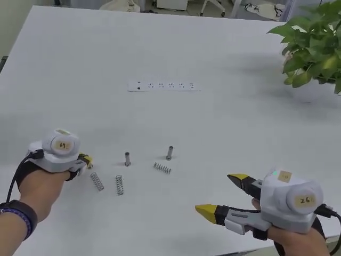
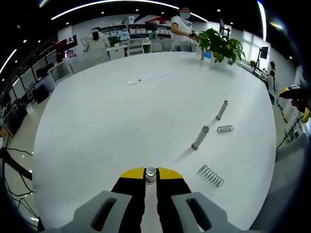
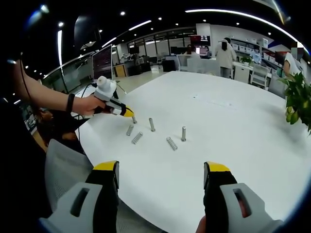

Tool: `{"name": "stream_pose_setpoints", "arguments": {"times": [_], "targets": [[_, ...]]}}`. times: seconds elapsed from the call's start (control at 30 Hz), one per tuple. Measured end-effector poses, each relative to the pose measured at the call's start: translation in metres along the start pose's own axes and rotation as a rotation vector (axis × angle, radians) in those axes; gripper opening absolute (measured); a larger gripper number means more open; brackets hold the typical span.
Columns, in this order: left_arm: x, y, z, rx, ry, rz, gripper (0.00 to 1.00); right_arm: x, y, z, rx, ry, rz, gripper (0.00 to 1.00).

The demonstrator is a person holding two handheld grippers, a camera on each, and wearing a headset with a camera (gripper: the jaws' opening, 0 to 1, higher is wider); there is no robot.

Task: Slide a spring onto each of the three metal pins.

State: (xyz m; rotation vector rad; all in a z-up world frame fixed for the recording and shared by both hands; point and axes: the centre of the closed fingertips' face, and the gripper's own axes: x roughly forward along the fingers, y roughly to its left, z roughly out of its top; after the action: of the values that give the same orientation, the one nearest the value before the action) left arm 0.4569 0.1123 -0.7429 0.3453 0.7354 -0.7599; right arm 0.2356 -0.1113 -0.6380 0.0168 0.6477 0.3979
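My left gripper is shut on a short metal pin whose top shows between the yellow tips. From the right gripper view that pin stands on the table just under the left gripper. Two more pins stand upright on the white table. Three springs lie flat near them. My right gripper hovers open at the near right, apart from all of them, with nothing between its fingers.
A white power strip lies further back at the table's middle. A potted plant stands at the far right corner. The table's near edge runs just under the right gripper. People and office desks are beyond the table.
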Motion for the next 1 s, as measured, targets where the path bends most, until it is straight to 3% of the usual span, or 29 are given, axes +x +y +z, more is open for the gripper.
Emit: {"name": "stream_pose_setpoints", "arguments": {"times": [0.83,1.0], "targets": [[-0.0003,-0.0031,0.0007,0.004,0.010,0.001,0.00,-0.0006,-0.0040,-0.0015,0.007,-0.005,-0.009,0.69],[-0.0010,-0.0044,0.0011,-0.006,0.008,-0.005,0.05,-0.0016,-0.0048,-0.0012,0.009,-0.008,-0.011,0.69]]}}
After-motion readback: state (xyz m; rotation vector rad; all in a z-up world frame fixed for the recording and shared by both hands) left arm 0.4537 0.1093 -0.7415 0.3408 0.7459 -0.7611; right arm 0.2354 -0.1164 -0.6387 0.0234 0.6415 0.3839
